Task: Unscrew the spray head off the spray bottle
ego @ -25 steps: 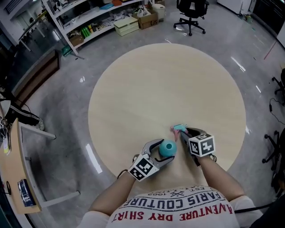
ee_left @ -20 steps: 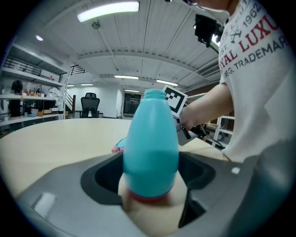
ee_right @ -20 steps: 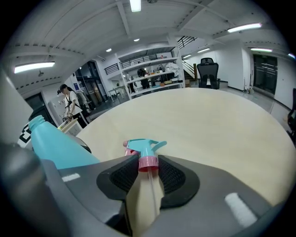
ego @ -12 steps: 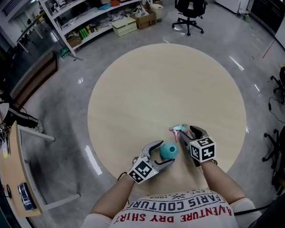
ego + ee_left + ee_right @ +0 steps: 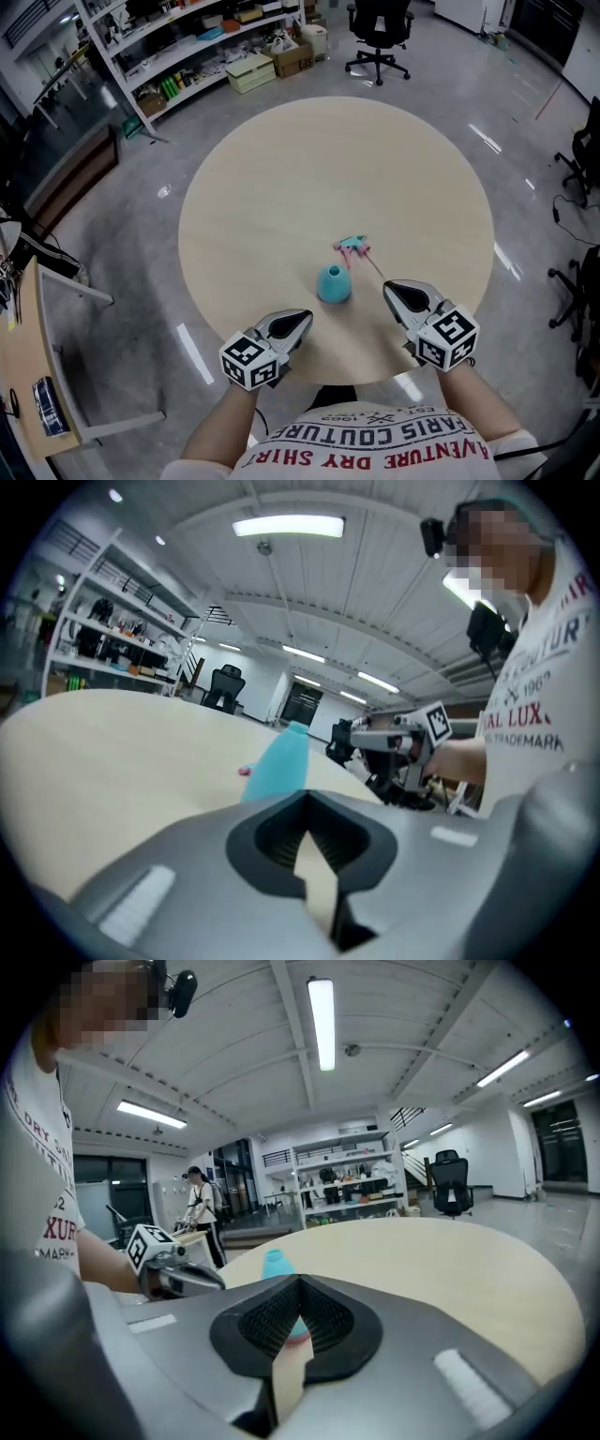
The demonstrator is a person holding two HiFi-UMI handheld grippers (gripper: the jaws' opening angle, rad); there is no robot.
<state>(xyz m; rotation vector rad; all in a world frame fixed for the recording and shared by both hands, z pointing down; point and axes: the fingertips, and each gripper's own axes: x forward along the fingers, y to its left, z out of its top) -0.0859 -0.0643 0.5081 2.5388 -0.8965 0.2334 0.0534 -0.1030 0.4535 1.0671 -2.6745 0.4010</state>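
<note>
The teal spray bottle stands upright on the round table with no head on its neck. The teal and pink spray head lies just behind it, its thin tube running toward the right gripper. My left gripper hovers near the table's front edge, left of the bottle. My right gripper hovers to the bottle's right. Both have just been closing and are shut with nothing between their jaws. The left gripper view has the bottle ahead and the right gripper beyond it. From the right gripper view, the bottle's neck shows ahead.
Shelving with boxes lines the far wall, and an office chair stands behind the table. A desk is at the left. A person stands far off in the right gripper view.
The left gripper was open around the bottle and the right one was at the spray head. Both have pulled back toward me and shut, leaving bottle and head on the table.
</note>
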